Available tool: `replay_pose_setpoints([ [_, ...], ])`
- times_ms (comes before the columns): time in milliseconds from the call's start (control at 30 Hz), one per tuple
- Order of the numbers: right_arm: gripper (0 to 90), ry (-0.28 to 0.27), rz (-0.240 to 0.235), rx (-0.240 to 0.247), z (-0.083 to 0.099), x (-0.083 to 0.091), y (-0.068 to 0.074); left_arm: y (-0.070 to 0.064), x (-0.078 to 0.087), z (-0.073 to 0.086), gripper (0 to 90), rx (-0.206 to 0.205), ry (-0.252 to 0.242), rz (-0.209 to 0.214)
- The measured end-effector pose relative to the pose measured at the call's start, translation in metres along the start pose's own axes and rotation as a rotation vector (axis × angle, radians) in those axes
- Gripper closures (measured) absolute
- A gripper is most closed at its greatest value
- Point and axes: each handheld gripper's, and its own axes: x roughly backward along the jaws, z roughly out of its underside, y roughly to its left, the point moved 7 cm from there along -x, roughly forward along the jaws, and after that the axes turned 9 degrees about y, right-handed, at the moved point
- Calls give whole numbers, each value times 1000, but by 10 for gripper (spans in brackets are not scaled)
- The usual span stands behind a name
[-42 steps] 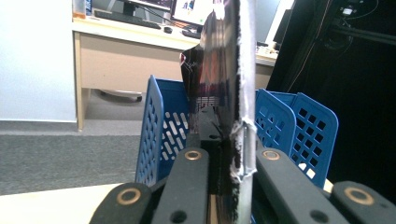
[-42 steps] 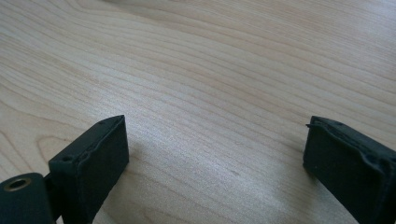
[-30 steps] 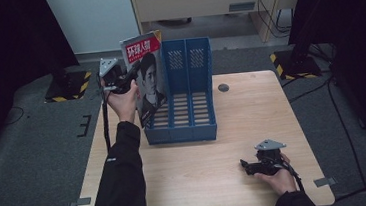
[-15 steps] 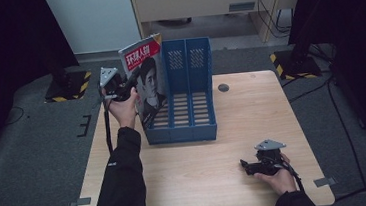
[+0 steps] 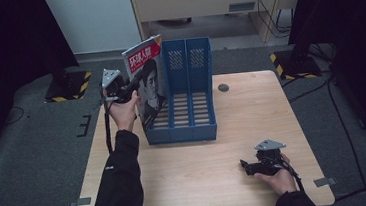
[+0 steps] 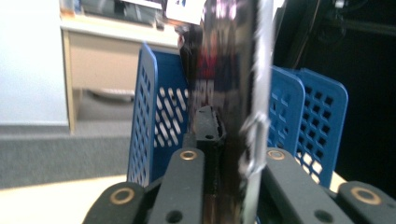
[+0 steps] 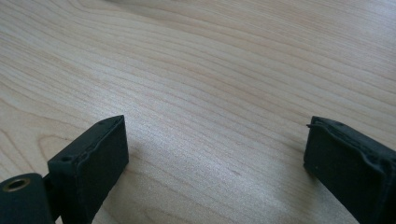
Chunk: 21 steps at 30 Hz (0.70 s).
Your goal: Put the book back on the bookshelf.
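Observation:
My left gripper (image 5: 128, 87) is shut on a magazine (image 5: 147, 81) with a face and a red title band on its cover, holding it upright against the left side of a blue two-slot file holder (image 5: 187, 92). In the left gripper view the magazine (image 6: 233, 93) stands edge-on between the jaws, with the blue perforated holder wall (image 6: 156, 116) just behind it. My right gripper (image 5: 247, 167) rests low on the wooden table (image 5: 192, 172) at the front right, open, with bare wood between its fingers (image 7: 93, 163).
A small dark round disc (image 5: 223, 87) sits in the table behind the holder to its right. Yellow-black striped stand bases (image 5: 69, 88) lie on the floor at both sides. A beige cabinet (image 5: 202, 1) stands beyond the table.
My left gripper has shifted the magazine slightly up and left, tilting it a little more upright beside the holder. The right gripper has stayed still.

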Motion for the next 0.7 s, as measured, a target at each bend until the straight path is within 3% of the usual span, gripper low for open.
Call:
replay_pose_setpoints([
  [233,68,0,0,0,0,0,0,8,7,11,809,-1,114,-2],
  [400,68,0,0,0,0,0,0,8,6,13,812,19,141,11],
  [500,68,0,0,0,0,0,0,9,5,12,833,4,166,-23],
  [600,68,0,0,0,0,0,0,10,5,11,860,37,164,-17],
  [700,68,0,0,0,0,0,0,8,6,13,863,47,120,-13],
])
